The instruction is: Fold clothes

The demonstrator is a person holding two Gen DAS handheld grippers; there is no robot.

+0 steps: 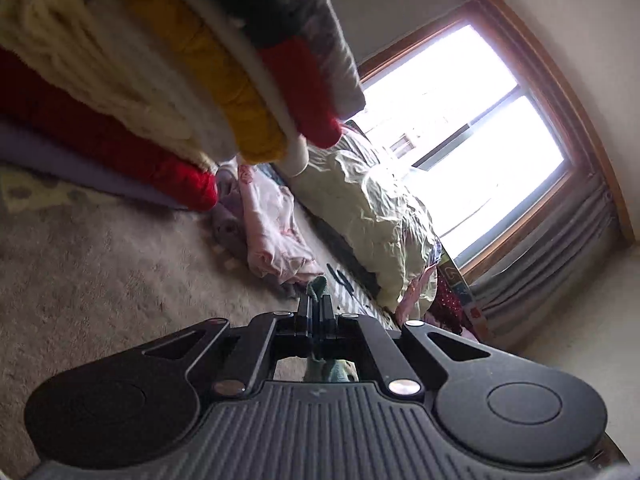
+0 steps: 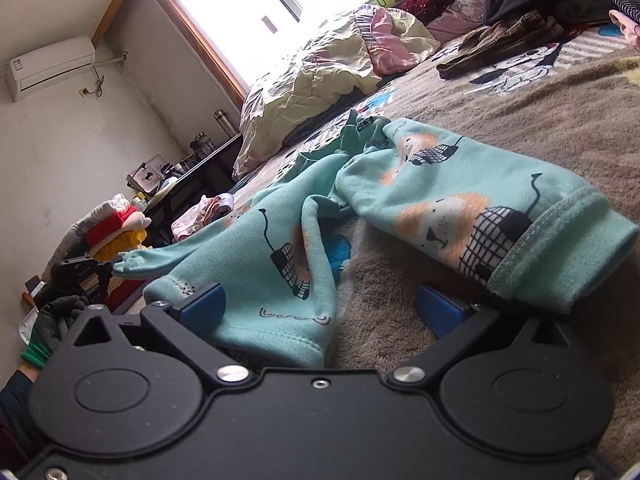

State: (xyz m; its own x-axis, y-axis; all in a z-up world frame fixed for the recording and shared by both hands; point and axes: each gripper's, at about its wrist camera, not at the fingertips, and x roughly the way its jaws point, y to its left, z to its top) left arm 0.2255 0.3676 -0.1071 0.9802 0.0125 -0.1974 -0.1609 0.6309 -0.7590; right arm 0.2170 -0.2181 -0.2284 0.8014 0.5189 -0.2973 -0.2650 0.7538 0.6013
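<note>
A teal garment (image 2: 440,184) printed with orange animals and black grids lies crumpled on the brown fleece blanket (image 2: 540,120). My right gripper (image 2: 320,306) is open and low over the blanket. Its blue pads (image 2: 204,306) flank one hem of the garment, and the other cuffed end lies just beyond the right pad. My left gripper (image 1: 317,300) is shut on a thin end of the teal garment (image 1: 319,285). In the right wrist view the left gripper (image 2: 110,268) sits at the far left, pulling that end out sideways.
A stack of folded red, cream and yellow clothes (image 1: 168,92) rises close to the left gripper. A rumpled pale duvet (image 2: 312,80) lies below the window (image 1: 472,128). Plaid and dark clothes (image 2: 504,36) lie at the back right. A gloved hand (image 2: 52,320) holds the left tool.
</note>
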